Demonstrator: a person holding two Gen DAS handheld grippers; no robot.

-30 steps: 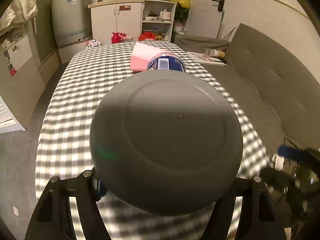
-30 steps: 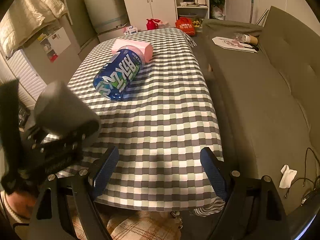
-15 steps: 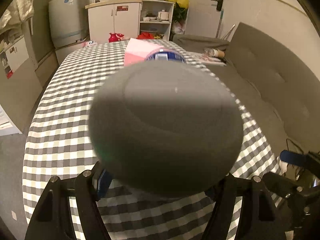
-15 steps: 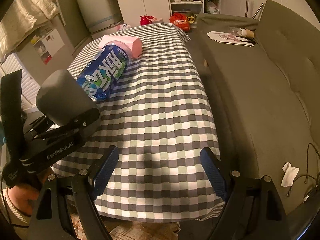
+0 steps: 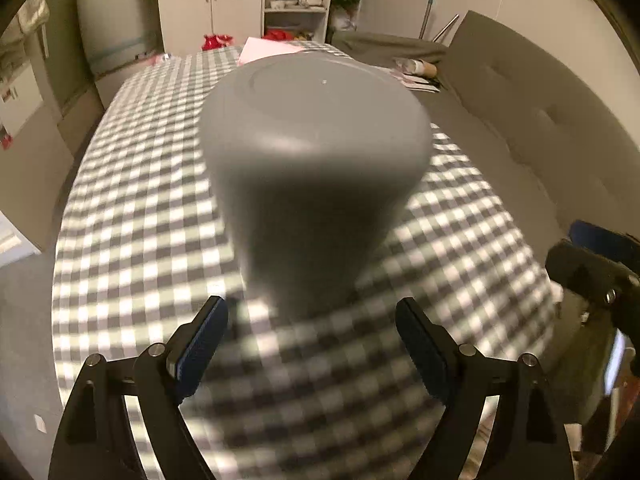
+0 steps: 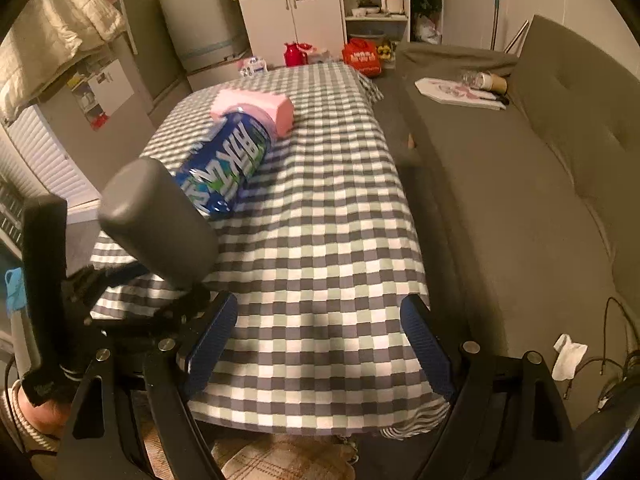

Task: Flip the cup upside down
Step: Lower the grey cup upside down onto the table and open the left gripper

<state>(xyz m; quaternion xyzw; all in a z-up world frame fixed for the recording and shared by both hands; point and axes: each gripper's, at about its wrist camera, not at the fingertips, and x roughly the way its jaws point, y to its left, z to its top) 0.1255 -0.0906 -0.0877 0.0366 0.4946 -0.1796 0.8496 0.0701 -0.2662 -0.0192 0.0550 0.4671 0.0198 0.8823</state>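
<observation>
on the checked tablecloth (image 5: 132, 216) the grey cup (image 5: 316, 152) stands base-up, mouth down, its long axis near upright, just ahead of the released left gripper (image 5: 312, 336), while the right gripper (image 6: 316, 336), also spread and empty, hangs farther off.

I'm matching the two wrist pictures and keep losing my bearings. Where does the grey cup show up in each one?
Left wrist: grey cup fills the centre, base up, above the open left gripper.
Right wrist: grey cup at left, base up, tilted, over the table's near-left corner.
Shared landmark: the pink box on the checkered tablecloth.
</observation>
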